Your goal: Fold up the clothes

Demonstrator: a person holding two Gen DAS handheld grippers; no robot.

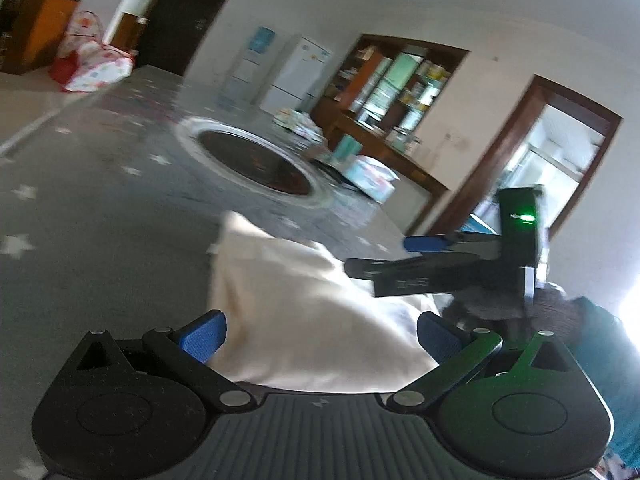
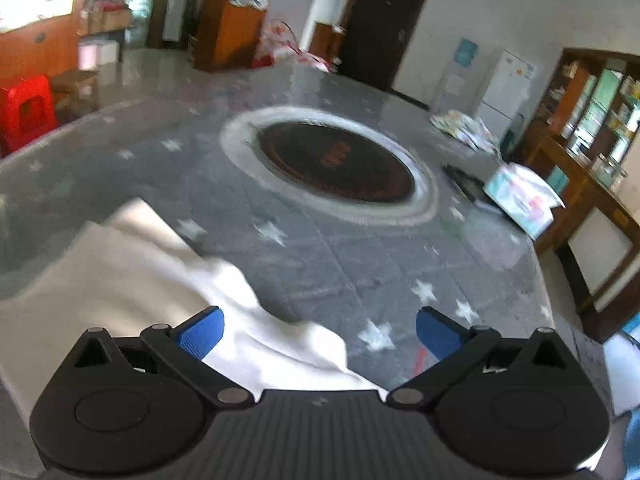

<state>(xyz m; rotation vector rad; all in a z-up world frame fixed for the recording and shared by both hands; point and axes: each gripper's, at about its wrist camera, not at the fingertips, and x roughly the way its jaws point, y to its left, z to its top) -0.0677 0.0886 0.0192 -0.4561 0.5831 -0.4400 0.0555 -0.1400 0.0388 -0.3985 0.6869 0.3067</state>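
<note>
A cream-white garment point(image 1: 296, 312) lies bunched on the grey star-patterned table cover point(image 1: 100, 220). My left gripper point(image 1: 320, 338) is open, its blue pads on either side of the cloth without pinching it. My right gripper point(image 2: 320, 336) is open too, above the garment's near right edge point(image 2: 132, 280). The right gripper also shows in the left wrist view point(image 1: 424, 258), just past the cloth on the right, with its blue pad visible. Both views are motion-blurred.
A round dark inset with a pale ring point(image 2: 336, 160) sits mid-table. Printed packages point(image 2: 520, 196) and a stack of papers point(image 2: 460, 124) lie at the far right. A red stool point(image 2: 24, 112), cabinets point(image 2: 592, 120) and a white fridge point(image 2: 504, 84) stand around.
</note>
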